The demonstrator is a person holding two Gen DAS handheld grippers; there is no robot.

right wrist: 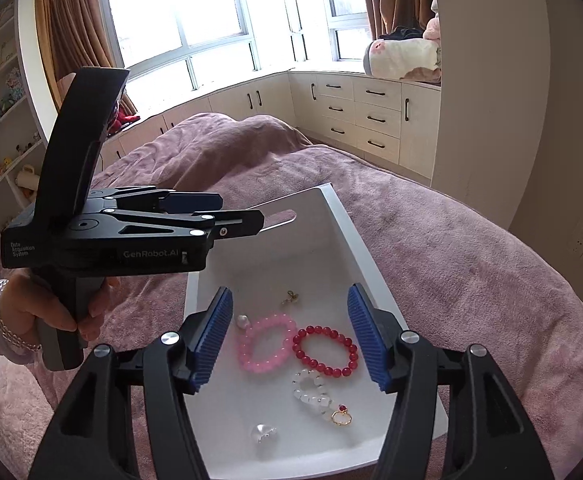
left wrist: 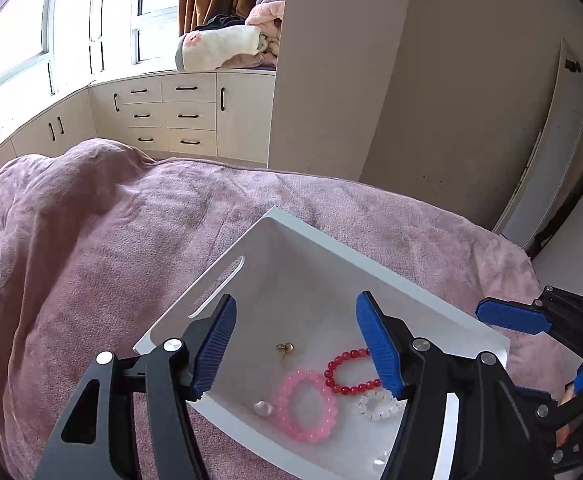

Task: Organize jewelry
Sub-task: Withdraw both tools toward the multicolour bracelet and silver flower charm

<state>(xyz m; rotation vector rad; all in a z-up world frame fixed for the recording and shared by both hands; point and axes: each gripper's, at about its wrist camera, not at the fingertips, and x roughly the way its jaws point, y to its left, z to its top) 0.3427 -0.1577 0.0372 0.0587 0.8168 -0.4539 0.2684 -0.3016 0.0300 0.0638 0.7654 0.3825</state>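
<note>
- Left wrist view: your left gripper (left wrist: 296,344) hangs over the white tray (left wrist: 319,236), fingers spread wide with nothing between them.
- Your right gripper (left wrist: 531,356) shows at the right edge of that view, past the tray's right rim, one blue pad out over the rim.
- Right wrist view: your right gripper (right wrist: 289,336) also hangs over the tray (right wrist: 371,256), fingers apart and holding nothing; both bracelets show in the gap below.
- Your left gripper (right wrist: 227,216) comes in from the left in that view, above the tray's far left corner near the handle slot (right wrist: 281,218), with your hand (right wrist: 47,312) on the grip.
- All the jewelry lies loose on the tray floor. The pink bracelet (right wrist: 267,342) and red bracelet (right wrist: 325,350) lie side by side at the middle, touching or nearly so.
- The clear bead ring (right wrist: 310,390) sits just nearer you than the red one, with a small gold ring (right wrist: 338,416) by it.
- A pearl (right wrist: 242,322) rests against the pink bracelet's left side, a gold earring (right wrist: 291,298) lies alone farther in, and a clear piece (right wrist: 264,434) sits by the near rim.
- The far half of the tray floor is bare, so you have room there.
- The tray rests on the pink bedspread (left wrist: 91,240), which runs wide on the left and far sides; the bed's edge curves round on the right.
</note>
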